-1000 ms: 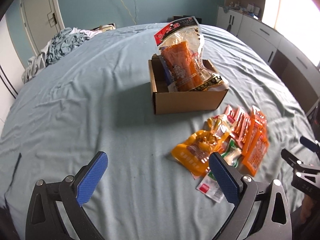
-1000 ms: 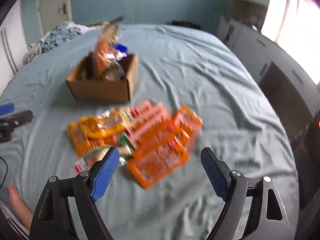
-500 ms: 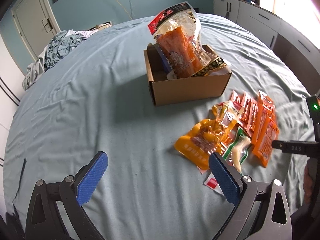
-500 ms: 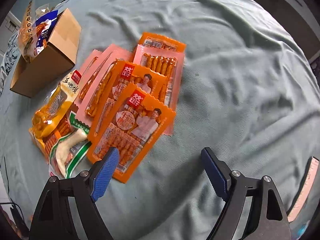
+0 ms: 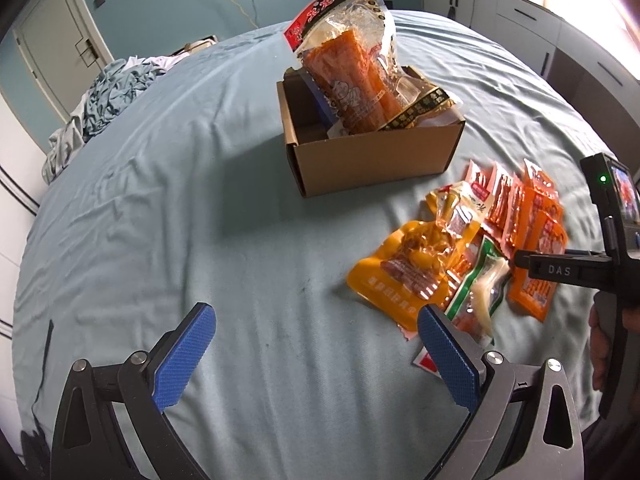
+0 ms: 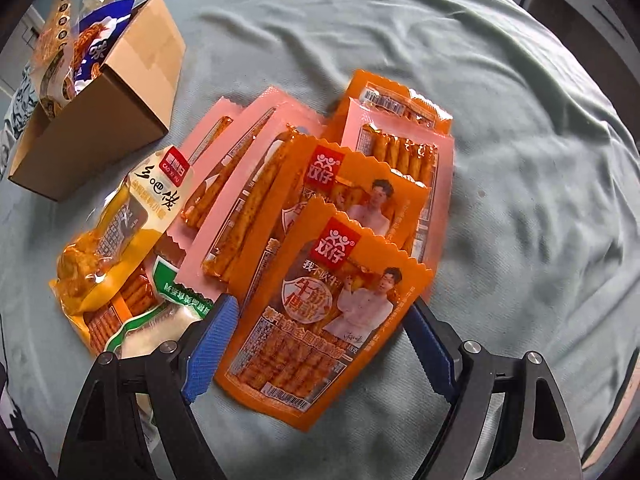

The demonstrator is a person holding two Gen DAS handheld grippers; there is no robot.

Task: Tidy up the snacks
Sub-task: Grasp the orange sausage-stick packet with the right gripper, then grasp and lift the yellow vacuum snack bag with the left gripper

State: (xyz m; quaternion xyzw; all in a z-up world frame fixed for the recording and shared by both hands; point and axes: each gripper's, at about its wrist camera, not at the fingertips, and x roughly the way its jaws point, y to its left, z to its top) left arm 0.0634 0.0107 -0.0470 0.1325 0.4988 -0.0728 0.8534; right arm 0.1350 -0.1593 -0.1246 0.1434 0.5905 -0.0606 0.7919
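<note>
A pile of snack packets lies on the blue bedsheet. My right gripper (image 6: pixel 320 344) is open, its blue pads straddling the nearest orange packet (image 6: pixel 320 320) without closing on it. Beside it lie pink stick packets (image 6: pixel 244 200), a yellow packet (image 6: pixel 120 232) and a green-white packet (image 6: pixel 168 312). A cardboard box (image 5: pixel 372 160) holds a tall clear bag of orange sticks (image 5: pixel 352 76); it also shows in the right wrist view (image 6: pixel 100 120). My left gripper (image 5: pixel 316 352) is open and empty over bare sheet, left of the pile (image 5: pixel 460 256).
A heap of crumpled clothes (image 5: pixel 104 108) lies at the bed's far left. White cabinets (image 5: pixel 540 24) stand beyond the bed's right side. The right gripper's handle (image 5: pixel 600 260) reaches over the pile from the right.
My right gripper has tilted down and closed in on the pile until its pads flank the nearest orange packet. My left gripper has moved a little closer to the box and pile.
</note>
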